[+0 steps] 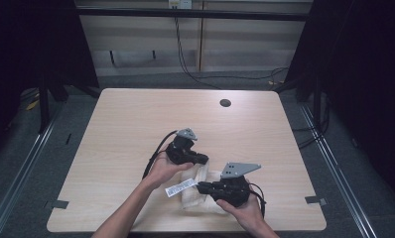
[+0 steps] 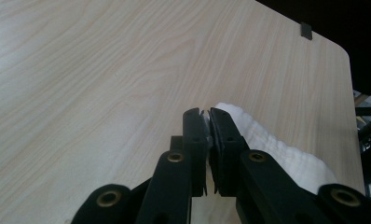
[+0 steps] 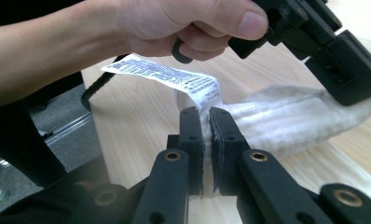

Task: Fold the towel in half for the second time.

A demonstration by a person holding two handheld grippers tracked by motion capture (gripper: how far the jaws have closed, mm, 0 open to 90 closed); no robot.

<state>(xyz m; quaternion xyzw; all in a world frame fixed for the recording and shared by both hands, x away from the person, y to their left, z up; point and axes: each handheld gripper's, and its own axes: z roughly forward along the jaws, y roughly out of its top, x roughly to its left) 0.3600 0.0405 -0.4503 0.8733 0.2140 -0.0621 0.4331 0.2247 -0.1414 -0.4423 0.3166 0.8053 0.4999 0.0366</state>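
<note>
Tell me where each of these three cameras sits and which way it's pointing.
High view: above the near edge, looking forward and down at the table; both forearms show.
Left gripper view: rides the left hand-held gripper, looking along its jaws, shut on the white towel.
Right gripper view: rides the right hand-held gripper, facing the left hand.
All share the towel.

I see a light wood table [image 1: 136, 129] with a round dark grommet hole [image 1: 225, 103] near its far edge, black cables [image 1: 195, 69] trailing on the grey floor [image 1: 334, 163] behind.
</note>
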